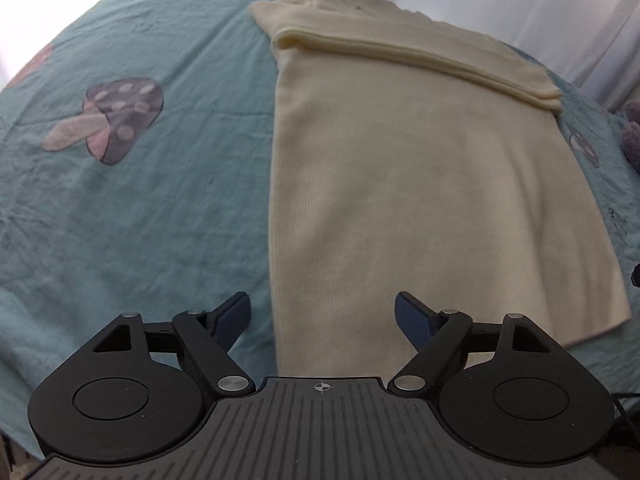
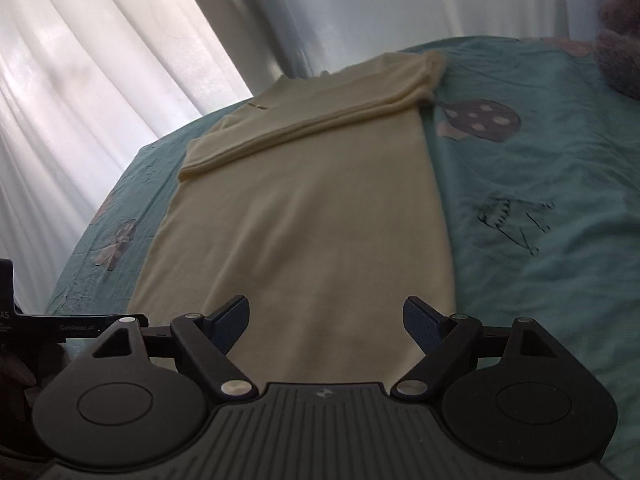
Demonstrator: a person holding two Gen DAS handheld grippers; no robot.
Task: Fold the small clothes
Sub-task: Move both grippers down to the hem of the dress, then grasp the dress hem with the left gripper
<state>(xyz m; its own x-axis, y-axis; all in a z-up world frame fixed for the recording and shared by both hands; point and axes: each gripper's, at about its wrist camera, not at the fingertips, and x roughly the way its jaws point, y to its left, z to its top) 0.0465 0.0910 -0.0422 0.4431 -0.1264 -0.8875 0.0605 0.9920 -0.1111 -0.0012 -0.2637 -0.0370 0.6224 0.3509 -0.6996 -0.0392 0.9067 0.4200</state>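
Left claw hangs wide, empty, straddling the near left edge of the garment, which lies flat on the bed.

Right claw hangs wide, empty, over the garment's near end. Uneven corner grips would likely skew the fold.

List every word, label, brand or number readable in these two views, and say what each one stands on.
"GenRobot.AI": faint print on the black bar of the left gripper, seen at the left edge of the right wrist view.
"AS": the end of a cut-off word on the same device, beside the frame edge; the rest is out of view.
Small dark mark near the collar of the cream garment: too small to read.
Bedsheet: mushroom pictures and sketched doodles only, no legible words.
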